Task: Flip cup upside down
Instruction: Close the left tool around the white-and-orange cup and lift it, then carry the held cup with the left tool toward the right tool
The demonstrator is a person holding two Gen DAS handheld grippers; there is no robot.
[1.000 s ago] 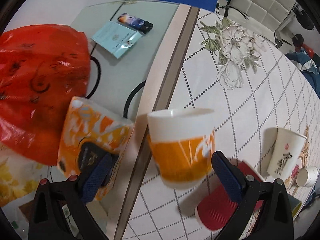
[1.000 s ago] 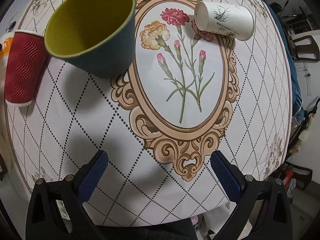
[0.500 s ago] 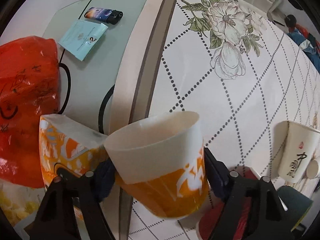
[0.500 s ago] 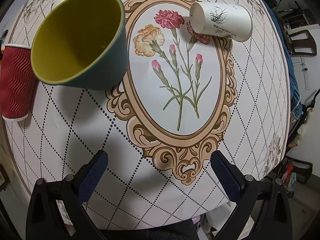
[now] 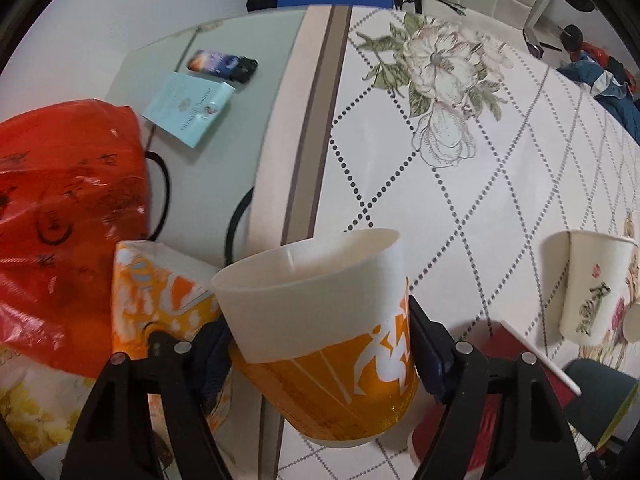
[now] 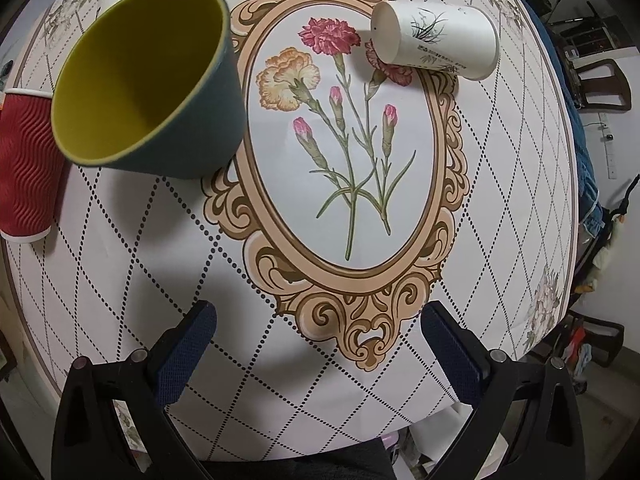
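Through my left wrist camera I see my left gripper (image 5: 320, 344) pinching an orange-and-white paper cup (image 5: 320, 340), one blue pad pressed on each side of its lower wall. The cup sits right between the jaws, open mouth tilted up and away from the lens, held above the edge of the patterned white tablecloth (image 5: 460, 184). Only this view shows what lies left of the cloth: a crumpled red plastic bag (image 5: 68, 216), an orange-and-white carton (image 5: 160, 300) just beside the cup, a pale blue booklet (image 5: 188, 108) and a dark lighter (image 5: 222, 64) on bare glass. A white paper cup with ink lettering (image 5: 588, 284) stands at the right.

My right wrist camera does not show the held cup at all. My right gripper (image 6: 320, 344) hangs with its jaws spread wide and nothing between them, over a printed oval frame of carnations (image 6: 344, 140). Ahead I see a dark teal cup with a yellow interior (image 6: 148, 80), a red ribbed paper cup (image 6: 24, 164) beside it, and a white paper cup with a grass print (image 6: 436, 40) lying on its side.
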